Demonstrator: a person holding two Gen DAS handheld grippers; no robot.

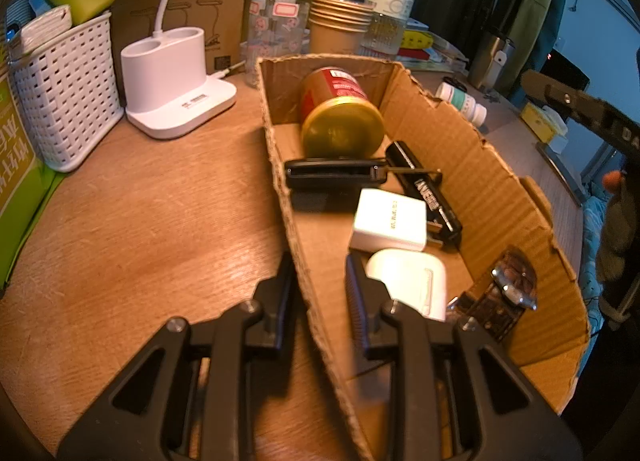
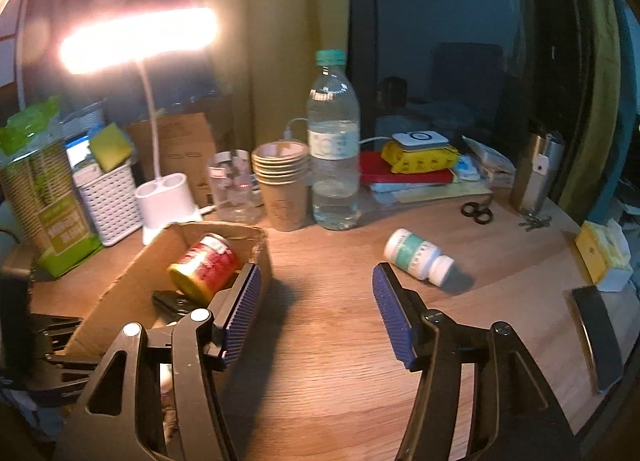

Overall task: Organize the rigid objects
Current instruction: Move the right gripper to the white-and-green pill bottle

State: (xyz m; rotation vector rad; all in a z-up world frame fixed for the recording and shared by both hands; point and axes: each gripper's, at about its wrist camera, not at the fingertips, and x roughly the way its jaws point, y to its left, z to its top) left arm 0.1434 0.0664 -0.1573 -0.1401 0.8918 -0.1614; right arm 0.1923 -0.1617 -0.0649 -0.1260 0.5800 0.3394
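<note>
An open cardboard box (image 1: 476, 165) on the wooden desk holds a red can with a gold lid (image 1: 340, 117), a black car key (image 1: 336, 173), a black tube (image 1: 424, 189), a white charger (image 1: 390, 221), a white case (image 1: 408, 281) and a wristwatch (image 1: 512, 285). My left gripper (image 1: 320, 285) straddles the box's left wall, one finger on each side with a gap to the wall. My right gripper (image 2: 316, 313) is open and empty above the bare desk, right of the box (image 2: 132, 281). A white pill bottle (image 2: 418, 257) lies on its side just beyond it.
A white lamp base (image 1: 176, 93), a white basket (image 1: 64, 89), paper cups (image 2: 282, 185), a water bottle (image 2: 334, 141) and a glass (image 2: 234, 189) stand behind the box. Scissors (image 2: 476, 211), keys (image 2: 536, 221), a phone (image 2: 596, 337) and a yellow box (image 2: 602, 257) lie at the right.
</note>
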